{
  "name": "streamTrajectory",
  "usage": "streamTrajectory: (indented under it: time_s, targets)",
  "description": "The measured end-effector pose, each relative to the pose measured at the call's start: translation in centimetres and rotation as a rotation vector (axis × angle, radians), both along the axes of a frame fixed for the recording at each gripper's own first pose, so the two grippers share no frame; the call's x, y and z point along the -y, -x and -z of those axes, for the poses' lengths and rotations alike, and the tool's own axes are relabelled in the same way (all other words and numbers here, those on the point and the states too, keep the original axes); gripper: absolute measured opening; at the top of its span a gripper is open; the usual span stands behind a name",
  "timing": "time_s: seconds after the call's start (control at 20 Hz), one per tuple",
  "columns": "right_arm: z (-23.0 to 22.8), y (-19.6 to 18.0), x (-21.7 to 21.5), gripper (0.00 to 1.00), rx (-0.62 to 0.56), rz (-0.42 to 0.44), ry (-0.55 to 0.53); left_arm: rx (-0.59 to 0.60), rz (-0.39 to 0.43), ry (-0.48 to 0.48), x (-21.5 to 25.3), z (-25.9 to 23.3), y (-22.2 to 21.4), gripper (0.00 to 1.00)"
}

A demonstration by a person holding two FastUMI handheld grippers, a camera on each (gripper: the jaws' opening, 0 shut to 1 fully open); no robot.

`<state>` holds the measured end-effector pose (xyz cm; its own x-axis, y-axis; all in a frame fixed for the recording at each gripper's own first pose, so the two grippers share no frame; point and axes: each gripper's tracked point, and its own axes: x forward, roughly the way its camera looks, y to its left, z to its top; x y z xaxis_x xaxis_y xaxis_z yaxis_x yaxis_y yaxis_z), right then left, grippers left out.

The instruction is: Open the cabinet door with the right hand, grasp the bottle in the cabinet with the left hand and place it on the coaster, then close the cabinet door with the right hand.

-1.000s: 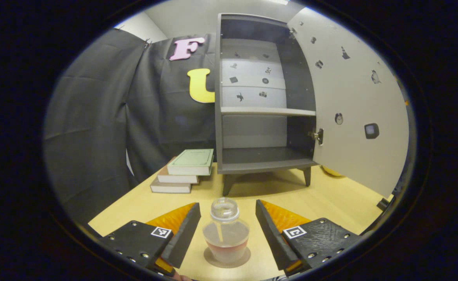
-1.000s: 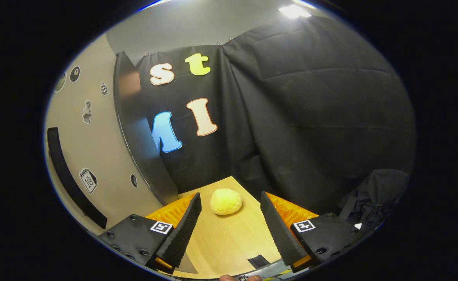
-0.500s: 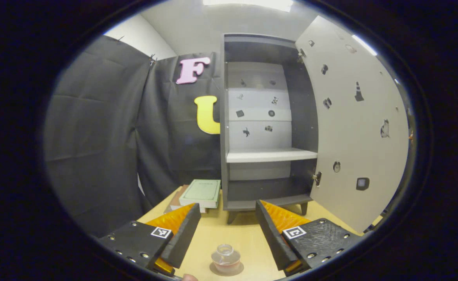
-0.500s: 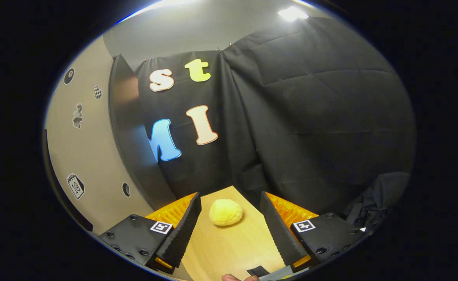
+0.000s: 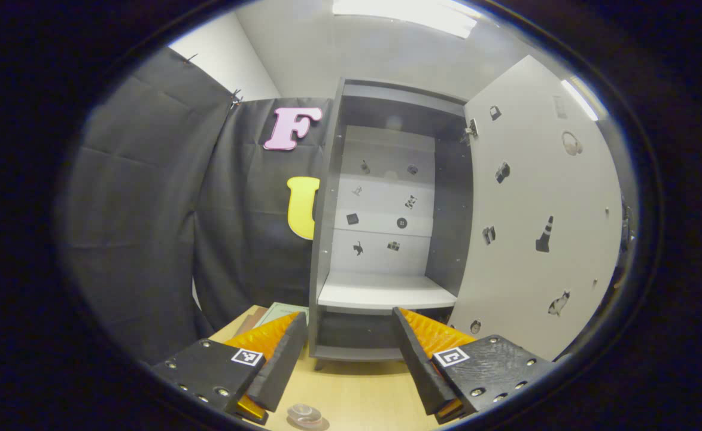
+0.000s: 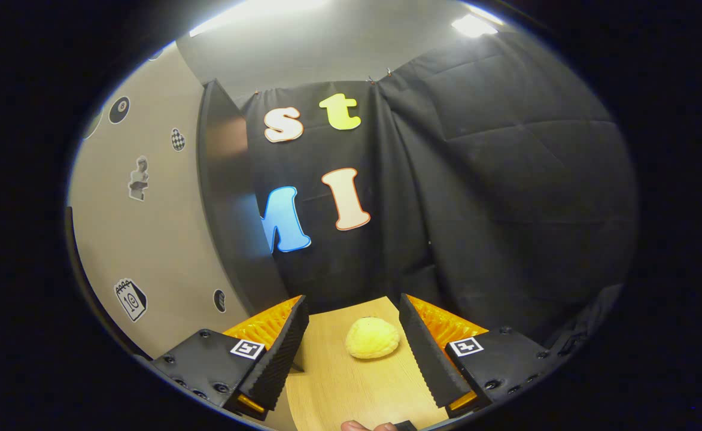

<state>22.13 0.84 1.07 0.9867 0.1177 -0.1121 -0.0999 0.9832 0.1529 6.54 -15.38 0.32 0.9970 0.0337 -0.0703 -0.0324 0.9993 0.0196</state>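
The left gripper [image 5: 345,353], released, has risen off the clear glass bottle [image 5: 304,413]; the right gripper [image 6: 353,347] stays released beside the pale cabinet door [image 6: 147,239]

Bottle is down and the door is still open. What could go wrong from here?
1. The right gripper points along the table past the door's edge, so its closing push might slip off.
2. The bottle stands just under the open left gripper; a careless sideways move might tip it.
3. The yellow lump lies ahead of the right gripper.

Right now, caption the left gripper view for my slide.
Open left claw above the bottle, facing the open cabinet.
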Motion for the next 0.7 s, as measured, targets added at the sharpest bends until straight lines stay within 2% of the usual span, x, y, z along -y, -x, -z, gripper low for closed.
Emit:
streamTrajectory:
  time_s: [0.05, 0.1, 0.15, 0.25, 0.3, 0.35, 0.4, 0.45, 0.5, 0.65, 0.7]
  targets:
    - [-0.6, 0.1, -0.3, 0.89, 0.008, -0.008, 0.010, -0.012, 0.006, -0.004, 0.0, -0.4, -0.3, 0.86]
    - [-1.1, 0.2, -0.7, 0.96, 0.012, -0.012, 0.018, -0.017, 0.010, -0.002, -0.1, -0.7, -0.5, 0.85]
    - [-1.7, 0.6, -1.2, 0.96, 0.017, -0.021, 0.018, -0.019, 0.018, 0.003, -0.3, -1.1, -0.7, 0.88]
    - [-2.9, 1.7, -3.0, 0.96, 0.023, -0.055, -0.003, -0.014, 0.048, 0.006, -0.7, -1.7, -1.3, 0.86]
    - [-3.3, 2.4, -3.5, 0.96, 0.016, -0.068, -0.020, -0.012, 0.060, 0.003, -1.1, -1.9, -1.5, 0.90]
    - [-3.7, 3.2, -4.2, 0.96, 0.009, -0.084, -0.034, -0.008, 0.069, 0.002, -1.7, -2.1, -1.7, 0.86]
    - [-4.2, 4.0, -4.6, 0.96, 0.008, -0.085, -0.034, 0.000, 0.073, 0.005, -2.3, -2.1, -1.8, 0.88]
    - [-4.9, 4.9, -4.3, 0.89, 0.023, -0.071, -0.027, 0.010, 0.078, 0.013, -2.9, -2.3, -2.0, 0.85]
    - [-5.7, 5.7, -4.1, 0.96, 0.034, -0.054, -0.020, 0.009, 0.090, 0.023, -3.2, -2.1, -2.0, 0.86]
    - [-7.0, 8.4, -4.8, 0.96, 0.052, -0.022, -0.003, 0.001, 0.142, 0.019, -4.3, -2.1, -1.3, 0.86]
    - [-7.4, 9.1, -5.2, 0.89, 0.064, -0.017, 0.010, 0.000, 0.159, 0.010, -4.8, -2.2, -0.9, 0.86]
